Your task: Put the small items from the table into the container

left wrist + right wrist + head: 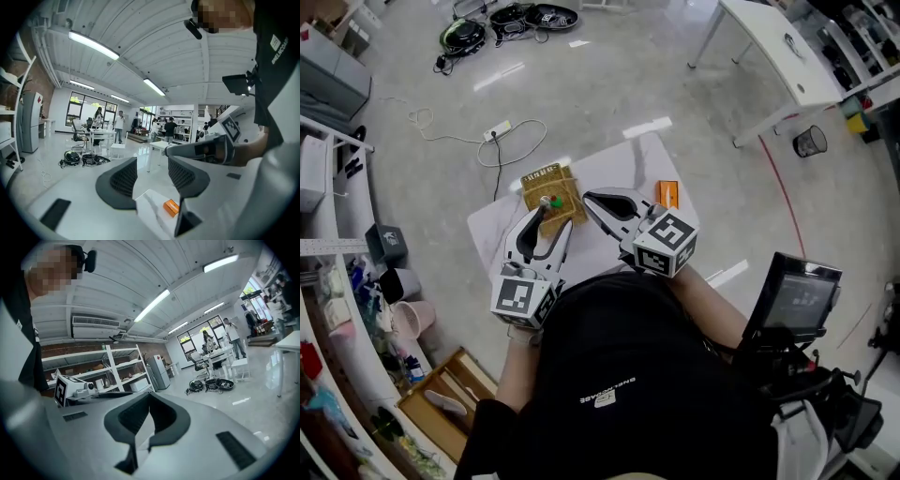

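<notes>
The table (623, 161) is holding the brown container (564, 184) at its far left. The left gripper (547, 212) is hanging wide open and empty near it. The right gripper (587, 198) is pinching shut on nothing. A clumsy grab could be knocking the orange item (667, 194) off the table's right edge. Only the head view is showing the green item (553, 201) in the container.

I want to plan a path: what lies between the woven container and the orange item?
In the head view, bare white table lies between woven container and orange item; the right gripper, jaws together, reaches over that stretch.
</notes>
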### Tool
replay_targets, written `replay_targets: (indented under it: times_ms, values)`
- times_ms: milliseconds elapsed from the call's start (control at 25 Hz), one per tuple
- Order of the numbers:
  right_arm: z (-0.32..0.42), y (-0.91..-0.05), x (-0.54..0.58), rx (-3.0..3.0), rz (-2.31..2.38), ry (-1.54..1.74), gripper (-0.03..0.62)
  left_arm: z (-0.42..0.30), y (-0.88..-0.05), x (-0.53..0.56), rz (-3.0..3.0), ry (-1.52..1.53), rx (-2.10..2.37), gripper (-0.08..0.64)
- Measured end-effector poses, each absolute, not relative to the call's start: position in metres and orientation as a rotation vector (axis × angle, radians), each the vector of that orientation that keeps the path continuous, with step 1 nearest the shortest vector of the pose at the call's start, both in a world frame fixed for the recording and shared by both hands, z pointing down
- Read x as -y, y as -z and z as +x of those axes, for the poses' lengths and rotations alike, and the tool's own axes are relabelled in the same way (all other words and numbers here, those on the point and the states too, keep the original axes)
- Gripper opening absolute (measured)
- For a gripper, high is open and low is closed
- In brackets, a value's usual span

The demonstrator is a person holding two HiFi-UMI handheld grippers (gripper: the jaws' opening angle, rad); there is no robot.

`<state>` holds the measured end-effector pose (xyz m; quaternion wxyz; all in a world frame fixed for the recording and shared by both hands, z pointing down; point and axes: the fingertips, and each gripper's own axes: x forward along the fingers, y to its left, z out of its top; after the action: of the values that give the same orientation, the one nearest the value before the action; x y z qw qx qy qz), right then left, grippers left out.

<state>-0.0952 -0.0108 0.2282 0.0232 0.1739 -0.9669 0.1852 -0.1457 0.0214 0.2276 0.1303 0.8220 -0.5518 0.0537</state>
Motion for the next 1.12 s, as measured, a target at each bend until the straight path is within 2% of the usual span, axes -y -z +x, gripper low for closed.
replay_targets:
  times_ms: [320,1120]
  values:
    - [-0.087,-0.215,-0.006,3.018,0.556,-0.537,0.011,-0.163,-0.21,-0.04,2.408,-0.004,1.673,0.005]
    - [-0.081,-0.209,-0.032,3.04,0.57,-0.465,0.01,-0.154,-0.226,-0.055,2.385,-0.042,1.623,0.005]
